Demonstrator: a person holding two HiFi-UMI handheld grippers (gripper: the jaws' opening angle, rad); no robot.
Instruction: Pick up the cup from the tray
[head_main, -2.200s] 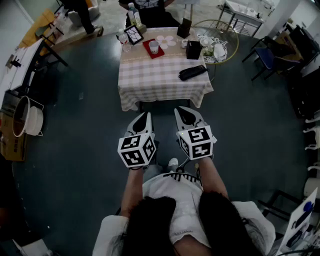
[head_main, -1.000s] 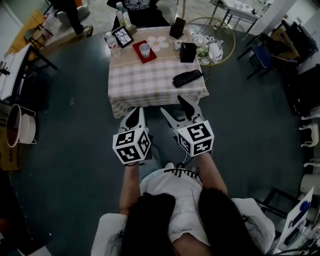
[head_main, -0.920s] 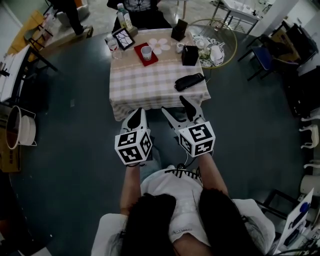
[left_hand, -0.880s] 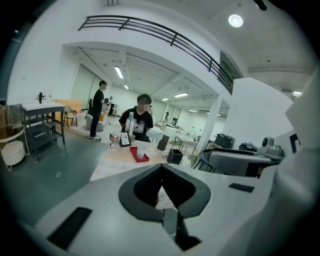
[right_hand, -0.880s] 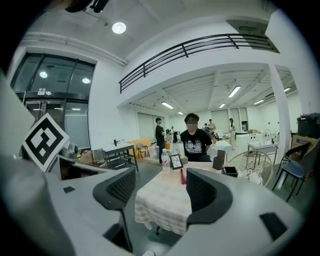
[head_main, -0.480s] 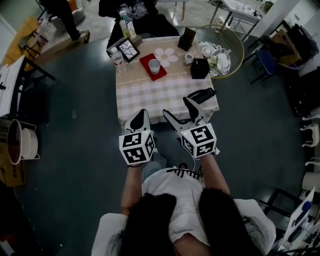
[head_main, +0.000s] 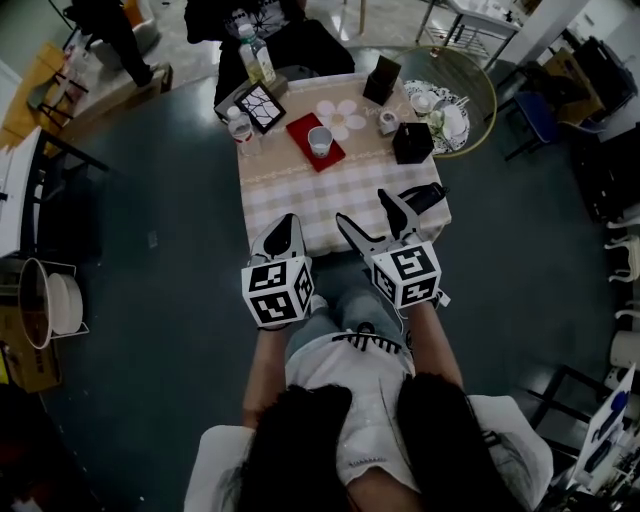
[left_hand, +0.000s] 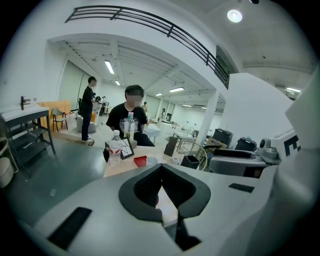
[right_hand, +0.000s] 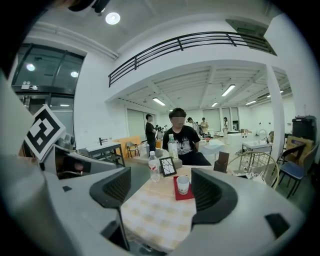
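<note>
I see both tools held out over the near edge of the bench (head_main: 300, 195), which has a checked cloth on it. The left hand-held gripper (head_main: 288, 222) has its jaws brought together, the dark pads meeting at their tips with nothing caught in them. The right hand-held gripper (head_main: 365, 207) stands wide; its jaws have just been opening, and nothing sits in the gap, which only frames the bench top further ahead.

The cup (head_main: 320, 142) is white and upright. It rests on the red tray (head_main: 303, 126) towards the far side of the bench, well apart from both tools. From the right gripper view the cup lines up in the gap, closer to the right-hand pad.

A clear water bottle (head_main: 241, 128) stands to the left of the tray, with a small framed picture (head_main: 262, 106) just behind it. A flower-shaped mat (head_main: 345, 115) lies to the right of the tray. A black box (head_main: 411, 142) stands further right, near the bench edge. A long black pouch (head_main: 425, 195) lies at the near right corner, just beside the right tool's outer jaw. A person in a dark shirt (right_hand: 181, 131) sits at the far side of the bench
</note>
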